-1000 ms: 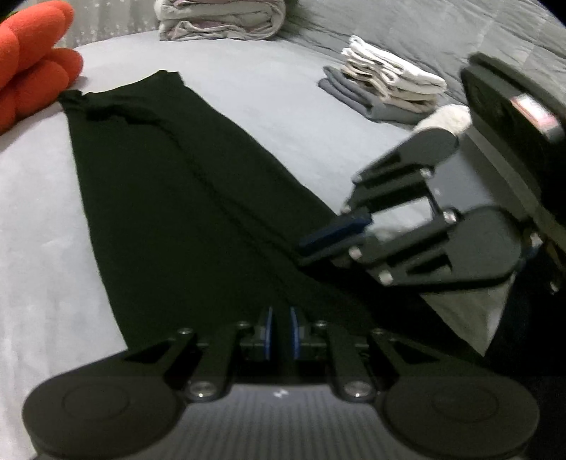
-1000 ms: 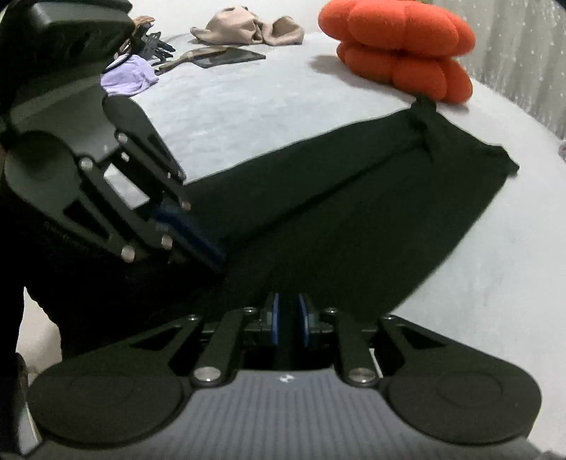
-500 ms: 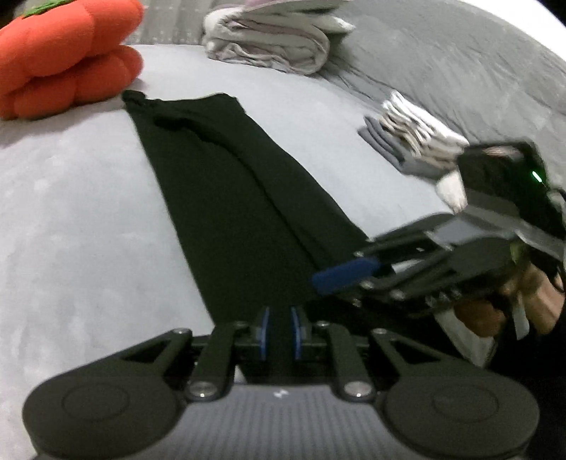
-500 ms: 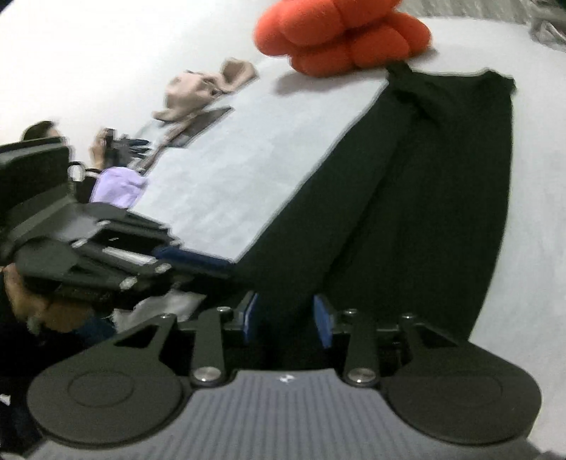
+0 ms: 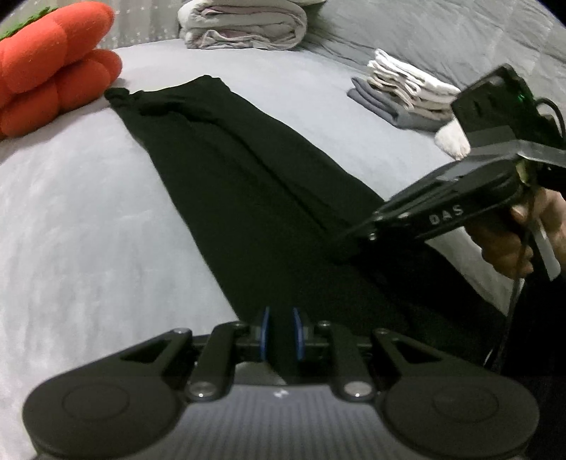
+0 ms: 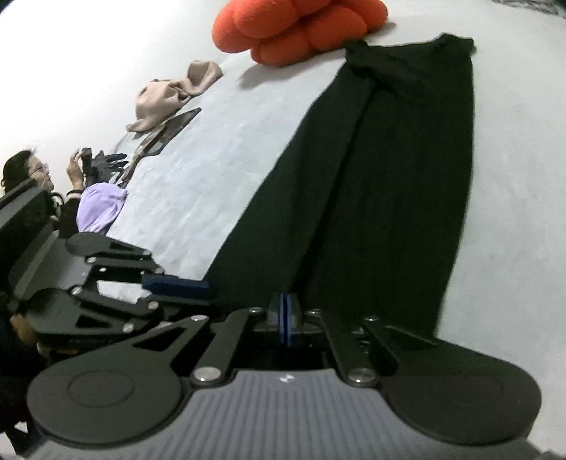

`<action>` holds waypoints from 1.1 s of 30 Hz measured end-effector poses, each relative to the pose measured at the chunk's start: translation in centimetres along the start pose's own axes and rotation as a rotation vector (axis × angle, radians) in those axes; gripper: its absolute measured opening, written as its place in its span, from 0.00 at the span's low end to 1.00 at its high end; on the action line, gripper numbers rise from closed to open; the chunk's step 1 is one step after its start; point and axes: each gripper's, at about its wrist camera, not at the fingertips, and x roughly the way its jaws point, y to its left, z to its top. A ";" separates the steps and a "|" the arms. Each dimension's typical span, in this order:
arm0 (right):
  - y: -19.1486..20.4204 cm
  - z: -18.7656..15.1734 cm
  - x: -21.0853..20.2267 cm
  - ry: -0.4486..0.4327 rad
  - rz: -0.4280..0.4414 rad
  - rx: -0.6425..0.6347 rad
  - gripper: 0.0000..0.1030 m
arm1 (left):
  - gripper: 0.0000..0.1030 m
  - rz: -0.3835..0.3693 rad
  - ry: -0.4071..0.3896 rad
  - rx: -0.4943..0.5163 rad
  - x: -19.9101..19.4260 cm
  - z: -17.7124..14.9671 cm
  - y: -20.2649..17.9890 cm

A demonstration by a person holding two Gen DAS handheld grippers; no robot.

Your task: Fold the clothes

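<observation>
Since the black garment lies lengthwise on the grey bed, both tools sit at its near hem, likely to carry it toward the far end | left gripper pinches black cloth between its pads; right gripper pressed together, cloth between them cannot be told

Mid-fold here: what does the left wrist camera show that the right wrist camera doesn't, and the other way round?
Left wrist only: a stack of folded clothes, a folded grey blanket, and the right gripper seen from the side, at the garment's right edge.

Right wrist only: a beige garment, a purple cloth, a tablet and a seated person, plus the left gripper.

Both: the long black garment spread on the bed, its far end by the orange cushion, near end pinched by both grippers.
</observation>
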 end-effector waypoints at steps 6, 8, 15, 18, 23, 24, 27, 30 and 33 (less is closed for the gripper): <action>0.9 -0.7 -1.2 0.017 0.077 0.006 0.34 | 0.15 -0.005 0.000 0.006 -0.3 -0.4 0.1; 1.0 -1.4 -1.5 0.034 0.085 0.035 0.34 | 0.15 -0.008 -0.001 0.003 -0.5 -0.5 0.2; 2.6 -5.0 -3.3 0.000 0.096 0.128 0.35 | 0.15 -0.014 -0.015 -0.008 -1.3 -1.1 0.2; 2.9 -7.0 -3.6 -0.016 0.087 0.197 0.35 | 0.16 -0.022 -0.021 -0.017 -1.7 -1.3 0.3; 3.6 -8.8 -3.9 -0.041 0.052 0.231 0.23 | 0.16 -0.022 -0.016 -0.015 -2.0 -1.8 0.1; 3.6 -8.9 -3.9 -0.047 0.041 0.235 0.11 | 0.16 -0.022 -0.015 -0.014 -2.0 -1.8 0.1; 3.6 -9.2 -4.0 -0.066 0.010 0.246 0.01 | 0.16 -0.015 -0.011 -0.006 -2.1 -2.1 0.0; 4.0 -9.6 -4.6 -0.103 0.009 0.255 0.02 | 0.16 -0.007 -0.017 0.004 -2.5 -2.3 -0.1; 4.7 -10.2 -5.2 -0.130 0.027 0.269 0.01 | 0.16 -0.008 -0.044 0.011 -3.6 -2.4 -0.3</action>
